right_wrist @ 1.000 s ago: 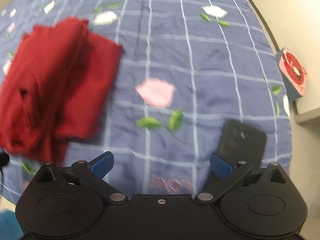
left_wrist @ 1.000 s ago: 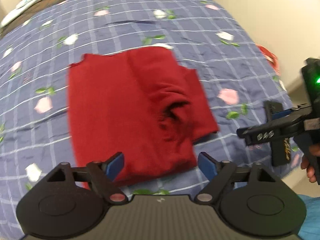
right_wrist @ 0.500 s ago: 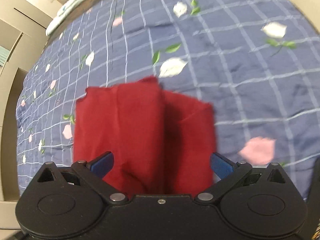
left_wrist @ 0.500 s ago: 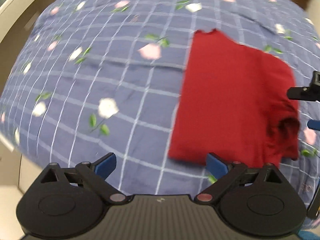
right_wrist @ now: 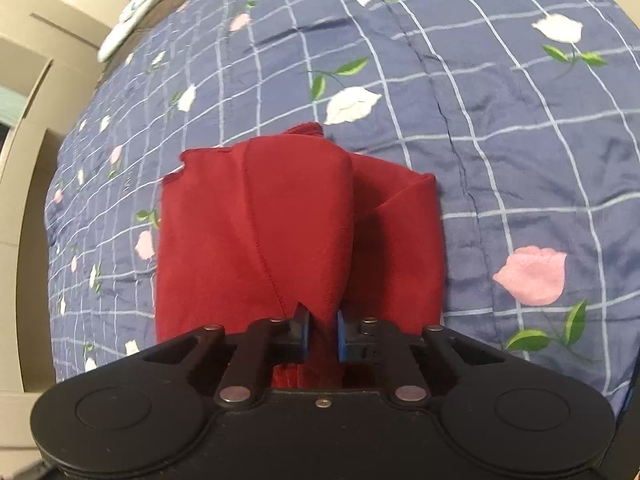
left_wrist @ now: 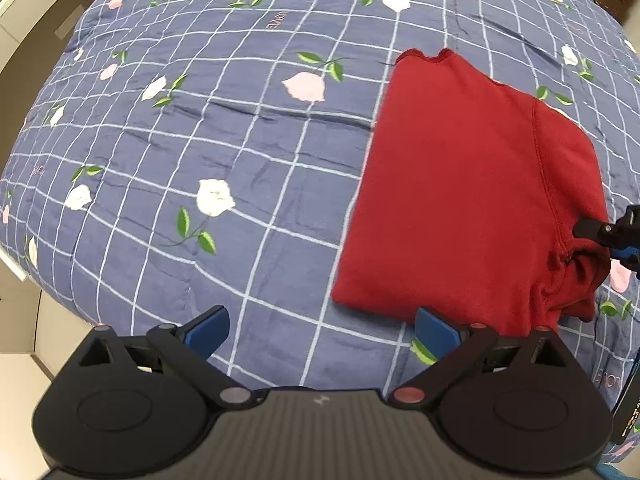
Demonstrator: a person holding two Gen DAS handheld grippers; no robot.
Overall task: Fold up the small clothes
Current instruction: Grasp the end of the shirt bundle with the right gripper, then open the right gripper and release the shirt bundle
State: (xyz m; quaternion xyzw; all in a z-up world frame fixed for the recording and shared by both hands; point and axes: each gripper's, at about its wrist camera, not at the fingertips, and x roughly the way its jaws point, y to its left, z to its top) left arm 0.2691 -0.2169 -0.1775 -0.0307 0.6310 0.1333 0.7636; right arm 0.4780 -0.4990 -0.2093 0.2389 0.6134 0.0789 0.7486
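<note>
The right claw has just pinched shut on the near edge of the red knit folded garment (half a second ago it gaped); the left claw hangs wide, empty, so another fold looks imminent.

red garment: soft matt knit cloth, stitched seams showing. bed quilt: smooth woven cloth w/ slight sheen, creasing. Right gripper & left gripper looking matt black plastic, blue rubbery fingers, metal pins.
</note>
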